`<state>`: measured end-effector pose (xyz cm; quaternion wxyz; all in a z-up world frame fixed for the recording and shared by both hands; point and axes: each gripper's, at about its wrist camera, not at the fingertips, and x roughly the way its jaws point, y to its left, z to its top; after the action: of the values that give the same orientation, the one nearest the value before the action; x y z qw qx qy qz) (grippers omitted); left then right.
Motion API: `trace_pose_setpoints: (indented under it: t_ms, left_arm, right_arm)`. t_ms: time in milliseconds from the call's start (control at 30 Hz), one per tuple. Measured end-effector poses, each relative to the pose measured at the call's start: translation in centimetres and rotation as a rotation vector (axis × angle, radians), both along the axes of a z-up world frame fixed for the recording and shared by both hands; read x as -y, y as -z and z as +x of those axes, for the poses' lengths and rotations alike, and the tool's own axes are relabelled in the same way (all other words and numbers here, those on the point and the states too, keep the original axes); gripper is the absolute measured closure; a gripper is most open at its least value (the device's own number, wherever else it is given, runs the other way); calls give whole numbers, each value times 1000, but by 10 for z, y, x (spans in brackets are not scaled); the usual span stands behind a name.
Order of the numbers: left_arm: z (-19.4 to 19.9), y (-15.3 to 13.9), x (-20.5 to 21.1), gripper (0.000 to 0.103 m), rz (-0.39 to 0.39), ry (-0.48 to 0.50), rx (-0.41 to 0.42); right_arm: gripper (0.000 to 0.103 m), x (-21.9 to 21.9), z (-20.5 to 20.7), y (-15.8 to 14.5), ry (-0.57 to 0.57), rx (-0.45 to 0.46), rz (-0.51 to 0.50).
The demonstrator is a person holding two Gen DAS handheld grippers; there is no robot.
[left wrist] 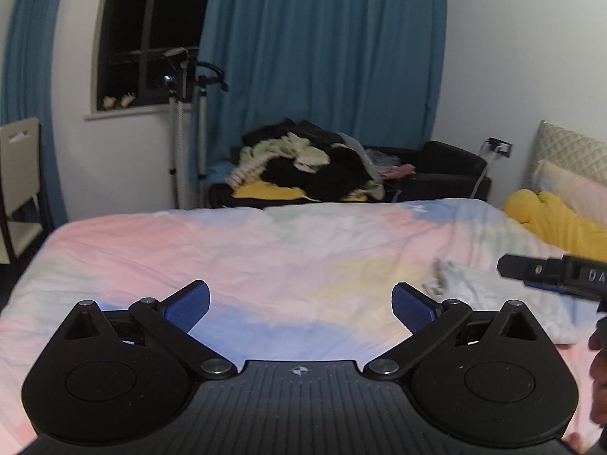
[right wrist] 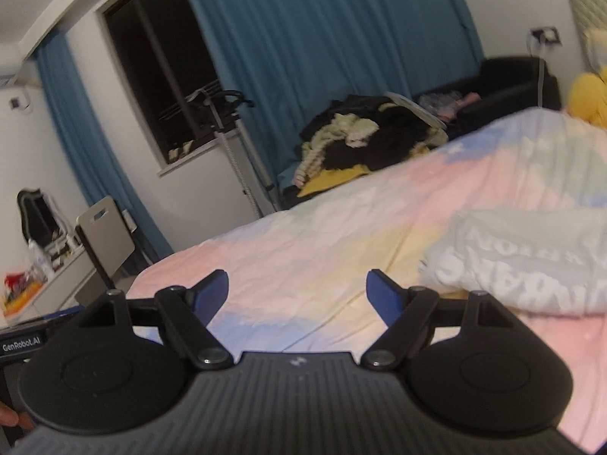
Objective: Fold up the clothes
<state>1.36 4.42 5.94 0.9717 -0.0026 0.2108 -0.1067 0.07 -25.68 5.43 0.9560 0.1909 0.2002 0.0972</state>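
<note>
Both grippers hang above the bed [left wrist: 151, 242], which is covered with a pastel sheet in pink, yellow, blue and pale green patches. The left gripper [left wrist: 300, 307] has its blue-padded fingers [left wrist: 189, 305] spread wide, with nothing between them but the sheet farther off. The right gripper [right wrist: 297, 295] also has its fingers [right wrist: 212, 295] spread apart and empty; they pinch nothing.

The garment in play, a folded light grey T-shirt [right wrist: 531, 261] with large white lettering, lies flat on the sheet just ahead of and to the right of the right gripper's fingers, not touching them. From the left wrist view the same shirt [left wrist: 478, 295] sits to the right of the left fingers, partly behind the tip of the right gripper, which pokes in from the right edge there.

Well beyond the fingers, past the far edge of the bed, a heap of unfolded clothes [left wrist: 311, 163] in black, cream and yellow sits on a dark sofa [left wrist: 447, 170]. Behind it hang teal curtains [left wrist: 322, 45] beside a dark window [left wrist: 151, 30], with a garment steamer stand [left wrist: 189, 113] in front. Far to the right of the left fingers, a yellow plush toy [left wrist: 554, 220] rests against the pillows [left wrist: 569, 174] at the head of the bed. To the left of the right fingers a chair [right wrist: 106, 235] stands by the wall.
</note>
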Motion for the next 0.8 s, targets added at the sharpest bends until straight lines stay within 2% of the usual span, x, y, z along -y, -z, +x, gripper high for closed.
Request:
trace_pose_setpoints:
  t_ms: [133,267,467,567,800]
  left_arm:
    - [4,32,-12,0,-16,-50,18]
    - [12,61,-17,0,-41,-78,-34]
    - [4,70,-12,0,-51,-85,36]
    - [5,74,-3,0,-29,-83,72]
    - [9,81,8,0,-14,-103,74]
  right_arm:
    - [18,-15,9,12,-22,77,-57]
    - [18,-19,18,41,-44,99,-120]
    - [18,-18,17,63,-72,129,-201]
    - [18,-13,18,67,-80,132,-189]
    - [18,-3,29,81,-69,123,-222]
